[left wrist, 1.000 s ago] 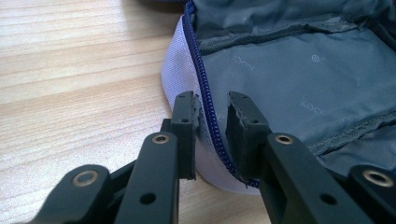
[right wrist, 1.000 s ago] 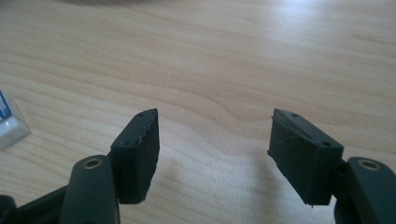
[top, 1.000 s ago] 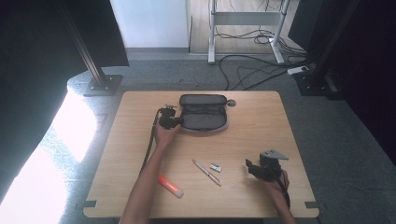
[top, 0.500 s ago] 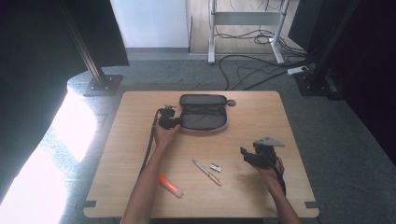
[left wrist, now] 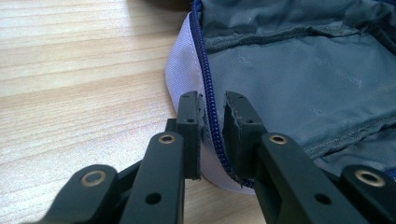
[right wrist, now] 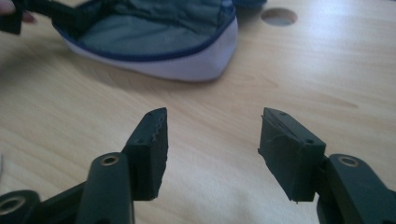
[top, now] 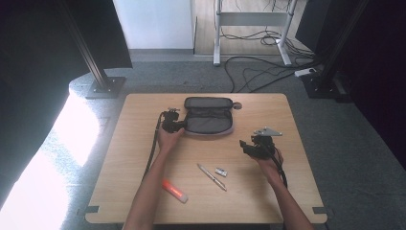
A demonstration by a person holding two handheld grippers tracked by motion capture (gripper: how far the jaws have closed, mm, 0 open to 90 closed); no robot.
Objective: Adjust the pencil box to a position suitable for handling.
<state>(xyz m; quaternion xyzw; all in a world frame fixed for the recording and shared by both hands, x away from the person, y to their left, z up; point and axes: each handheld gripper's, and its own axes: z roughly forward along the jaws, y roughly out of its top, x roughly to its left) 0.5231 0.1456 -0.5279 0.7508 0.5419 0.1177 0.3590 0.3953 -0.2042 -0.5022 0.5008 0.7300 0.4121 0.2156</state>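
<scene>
Our left gripper (left wrist: 212, 135) is clamped on the open case's (top: 209, 122) rim near the table's (top: 143, 191) far edge. Our right gripper (right wrist: 212, 149), jaws apart and just closing, holds nothing. Pen (top: 211, 176), clip (top: 220, 171) and marker (top: 174, 191) lie unpacked near the front edge.

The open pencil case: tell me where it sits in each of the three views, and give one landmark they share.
High view: the pencil case lies open at the table's far middle, the left gripper at its left end.
Left gripper view: upper right; the jaws are shut on its zipped rim.
Right gripper view: top, left of centre, beyond the open right gripper.
Shared landmark: the blue zip along its pale edge.
</scene>
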